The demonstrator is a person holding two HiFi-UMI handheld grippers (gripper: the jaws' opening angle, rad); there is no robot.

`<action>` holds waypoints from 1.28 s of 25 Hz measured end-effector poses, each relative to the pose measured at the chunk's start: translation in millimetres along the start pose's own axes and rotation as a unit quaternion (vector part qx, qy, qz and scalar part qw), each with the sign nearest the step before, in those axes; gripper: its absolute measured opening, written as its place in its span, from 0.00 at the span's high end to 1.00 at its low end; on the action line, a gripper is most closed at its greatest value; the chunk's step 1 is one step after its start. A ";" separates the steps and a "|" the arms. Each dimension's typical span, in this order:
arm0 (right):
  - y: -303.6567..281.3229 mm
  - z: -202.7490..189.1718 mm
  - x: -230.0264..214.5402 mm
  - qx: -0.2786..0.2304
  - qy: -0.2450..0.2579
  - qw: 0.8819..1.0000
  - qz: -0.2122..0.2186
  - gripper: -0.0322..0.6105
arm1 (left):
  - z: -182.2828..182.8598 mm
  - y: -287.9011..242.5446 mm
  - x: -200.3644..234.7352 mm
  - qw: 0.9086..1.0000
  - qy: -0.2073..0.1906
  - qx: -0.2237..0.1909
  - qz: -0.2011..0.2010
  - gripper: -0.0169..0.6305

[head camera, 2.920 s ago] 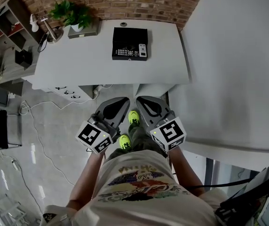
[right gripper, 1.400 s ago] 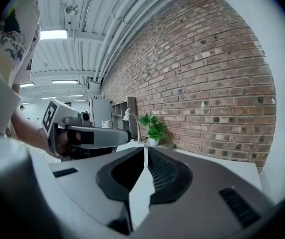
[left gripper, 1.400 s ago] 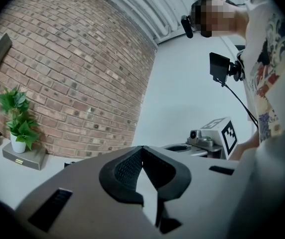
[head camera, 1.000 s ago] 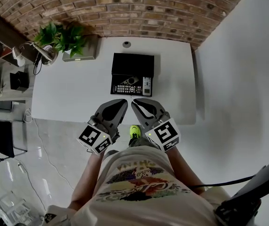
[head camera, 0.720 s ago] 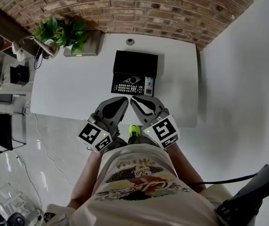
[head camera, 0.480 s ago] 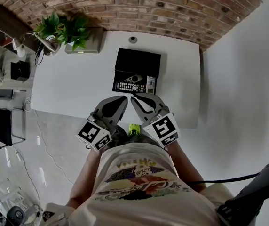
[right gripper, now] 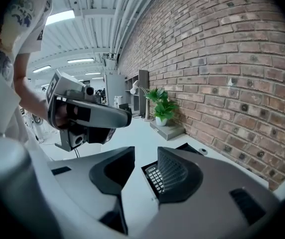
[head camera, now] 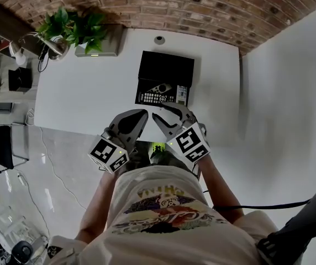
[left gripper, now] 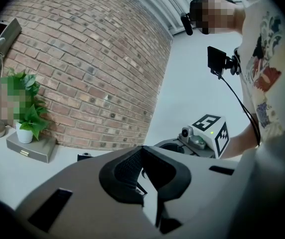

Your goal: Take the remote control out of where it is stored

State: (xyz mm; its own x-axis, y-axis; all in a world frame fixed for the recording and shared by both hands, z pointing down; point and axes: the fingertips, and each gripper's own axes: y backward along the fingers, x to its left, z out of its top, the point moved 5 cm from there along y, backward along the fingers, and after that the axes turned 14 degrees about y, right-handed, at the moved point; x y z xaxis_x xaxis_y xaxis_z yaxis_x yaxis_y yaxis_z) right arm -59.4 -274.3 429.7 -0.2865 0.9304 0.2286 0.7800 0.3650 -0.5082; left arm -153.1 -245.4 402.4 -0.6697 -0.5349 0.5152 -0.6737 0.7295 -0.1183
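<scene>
Three remotes lie in the open front part of one black box [head camera: 166, 69]. They are a long keypad remote [head camera: 153, 99] along the near edge, a smaller dark remote [head camera: 159, 88] just behind it, and a small pale remote [head camera: 182, 94] at its right end. None has been lifted out. The box sits on one white table [head camera: 86, 93], towards the brick wall [head camera: 202, 10].

Two grippers hover at the table's near edge, side by side and apart from each other. The right gripper [head camera: 168, 112] is just short of the box front. Its jaws have just been opening and now stand apart. The keypad remote shows through the gap beyond them, and neither pad touches it. The left gripper [head camera: 141, 115] is further from the box, with its jaws closed together on nothing.

One potted plant [head camera: 75, 26] stands on a grey block [head camera: 100, 48] at the table's far left corner. One desk lamp [head camera: 45, 43] is just beside it.
</scene>
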 end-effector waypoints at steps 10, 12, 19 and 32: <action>-34.1 -16.1 -6.7 0.060 0.023 0.998 0.014 0.72 | -6.0 -5.5 39.0 1.000 0.006 0.014 -0.007 0.97; -40.4 -20.8 -8.1 0.066 0.023 0.997 0.018 0.72 | -9.9 -9.4 45.9 1.000 0.005 0.016 -0.008 0.97; -63.9 -35.0 -5.9 0.077 0.010 0.996 0.032 0.72 | -22.0 -15.8 67.9 1.000 0.017 0.014 -0.005 0.97; -105.5 -68.4 -11.3 0.098 0.011 0.994 0.054 0.69 | -46.5 -26.4 106.7 0.999 0.021 0.013 0.027 0.97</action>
State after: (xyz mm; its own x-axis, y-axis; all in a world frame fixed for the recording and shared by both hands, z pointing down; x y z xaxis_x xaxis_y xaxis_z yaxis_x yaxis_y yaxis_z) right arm -100.4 -325.6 537.5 -0.1930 0.9644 0.1806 0.6821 0.2642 -0.6819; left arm -192.2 -302.0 499.9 -0.6916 -0.4773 0.5421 -0.6460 0.7445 -0.1686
